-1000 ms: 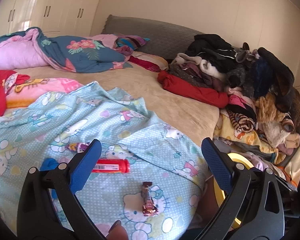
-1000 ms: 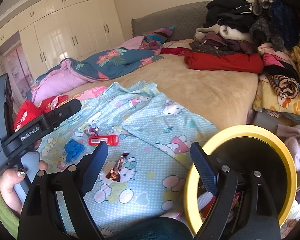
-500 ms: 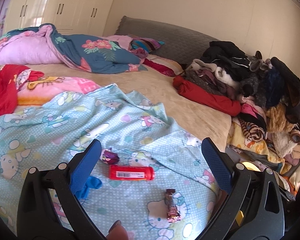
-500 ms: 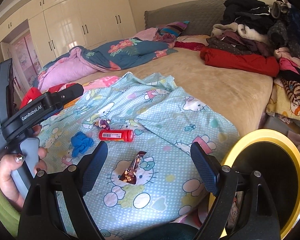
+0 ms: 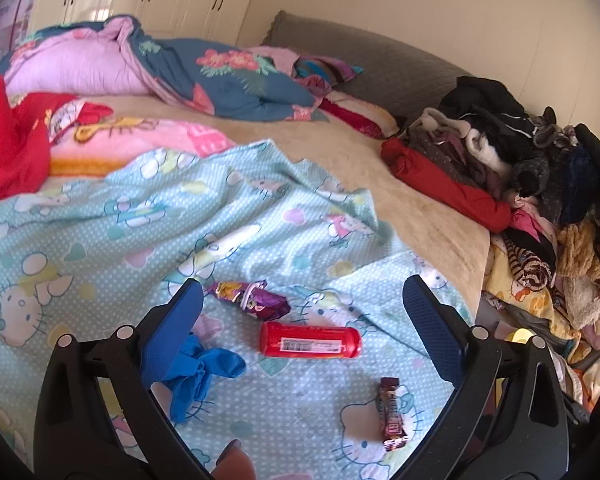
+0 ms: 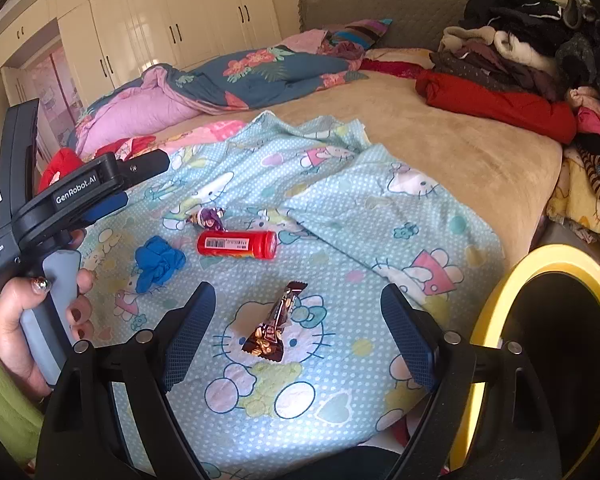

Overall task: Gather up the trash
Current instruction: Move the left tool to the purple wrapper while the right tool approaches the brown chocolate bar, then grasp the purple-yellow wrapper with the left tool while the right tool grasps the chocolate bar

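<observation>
None of the trash looks collected yet: four pieces lie loose on the light blue cartoon-print sheet [image 6: 400, 216] spread over the bed [image 6: 452, 148]. In the right wrist view a brown snack wrapper [image 6: 274, 324] sits low in the middle of the frame, between the jaws of the right hand-held gripper [image 6: 296, 332], which stand wide with nothing in them and no pad touching it. Above it lies a red tube [image 6: 238, 244] on its side, a crumpled blue glove [image 6: 158, 262] to its left, and a small purple wrapper [image 6: 206, 216] just above the tube. A bin with a yellow rim [image 6: 496, 300] and a black inside stands at the lower right edge, beside the bed; what is in it cannot be made out. In the left wrist view the left hand-held gripper [image 5: 300, 328] is also wide and empty, with the red tube [image 5: 310, 340] lying between its jaws and the glove [image 5: 198, 368] at its left finger. My reading is that the task is at its start, with all four pieces left to pick up and drop in the bin.
</observation>
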### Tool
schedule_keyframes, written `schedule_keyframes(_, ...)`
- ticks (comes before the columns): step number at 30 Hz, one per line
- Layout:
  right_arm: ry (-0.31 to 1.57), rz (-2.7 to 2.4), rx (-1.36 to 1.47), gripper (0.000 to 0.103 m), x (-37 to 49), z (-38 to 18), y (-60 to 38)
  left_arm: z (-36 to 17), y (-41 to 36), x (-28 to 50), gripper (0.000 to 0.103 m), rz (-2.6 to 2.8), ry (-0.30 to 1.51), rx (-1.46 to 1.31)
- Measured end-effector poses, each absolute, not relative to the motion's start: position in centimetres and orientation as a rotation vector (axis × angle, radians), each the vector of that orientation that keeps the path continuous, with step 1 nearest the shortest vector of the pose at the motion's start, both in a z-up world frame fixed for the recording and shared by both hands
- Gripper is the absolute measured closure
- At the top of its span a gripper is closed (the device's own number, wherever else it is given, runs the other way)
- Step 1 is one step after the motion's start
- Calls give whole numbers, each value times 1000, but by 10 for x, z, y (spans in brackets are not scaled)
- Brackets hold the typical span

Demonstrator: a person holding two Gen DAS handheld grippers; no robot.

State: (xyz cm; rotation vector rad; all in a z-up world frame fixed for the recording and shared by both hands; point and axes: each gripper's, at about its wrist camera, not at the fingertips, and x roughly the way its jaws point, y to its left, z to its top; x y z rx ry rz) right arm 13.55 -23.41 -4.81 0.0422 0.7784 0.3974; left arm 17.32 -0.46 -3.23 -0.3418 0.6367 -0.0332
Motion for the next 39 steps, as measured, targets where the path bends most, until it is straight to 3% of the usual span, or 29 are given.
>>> schedule_keyframes(11,883,437,24,27,157,-79,-210,-59,12,198,12,-9,730,-404)
schedule_keyframes(18,944,435,12,34,172,-100,-196,-77,13,221,24,30,818,-452)
schedule_keyframes(23,1000,433,5,46,177,-118,-191,-93,15,236,33,74,890,-492)
schedule_keyframes(24,1003,431,-2,50,177,-119,-191,-94,15,238,36,74,894,-494)
schedule_keyframes(25,1005,434,-4,62,177,-120,-190,-96,15,240,37,74,899,-497)
schedule_keyframes(27,1009,448,-1,78,177,-121,-190,-99,15,244,45,78,911,-497)
schedule_keyframes(31,1002,473,-6,86,176,-121,-188,-110,17,247,64,89,958,-524)
schedule_keyframes(33,994,485,-17,86,173,-120,-185,-112,16,246,77,97,965,-515)
schedule_keyframes(35,980,500,-28,87,170,-117,-183,-113,15,245,79,93,966,-513)
schedule_keyframes(36,972,507,-32,88,168,-115,-182,-112,15,244,88,89,962,-515)
schedule_keyframes(39,942,521,-42,88,164,-108,-179,-107,16,240,91,80,935,-513)
